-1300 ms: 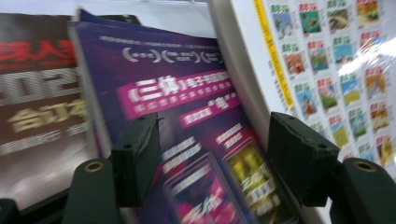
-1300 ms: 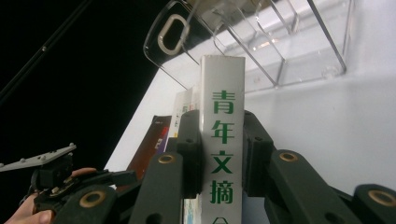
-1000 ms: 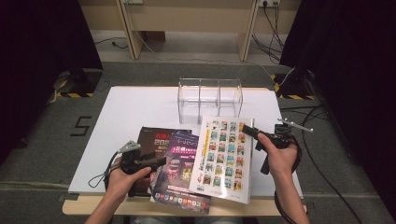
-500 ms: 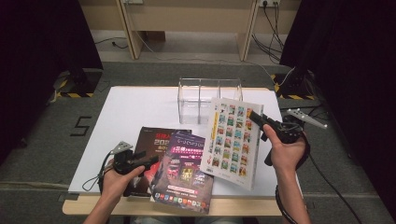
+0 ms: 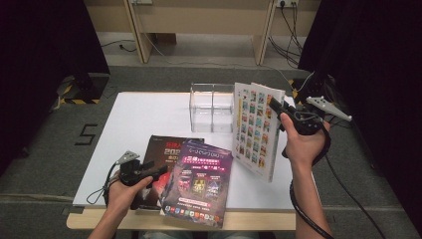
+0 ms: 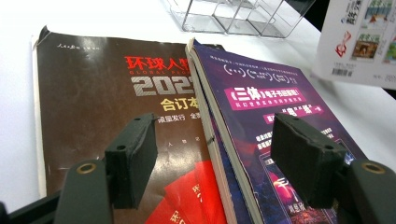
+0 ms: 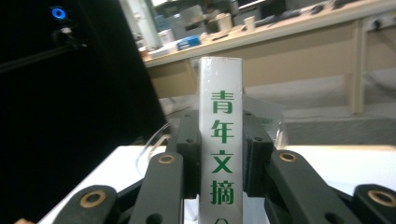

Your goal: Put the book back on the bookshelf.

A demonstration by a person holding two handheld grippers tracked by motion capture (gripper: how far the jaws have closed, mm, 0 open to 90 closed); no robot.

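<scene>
Near edge of the table [image 5: 134,114]: left gripper [image 5: 158,172] low over a brown magazine [image 5: 166,149], jaws spread wide, just opened further, nothing clamped; a purple magazine [image 5: 199,181] overlaps the brown one's right side. Right edge, farther back: right gripper [image 5: 276,106] clamped on the spine of a white book [image 5: 254,129], held upright, tilted, off the table. Beyond, at the far edge, a clear rack [image 5: 211,107].

Left hand-held gripper [image 5: 158,172] gapes low; right hand-held gripper [image 5: 275,106] is raised, clamped.
</scene>
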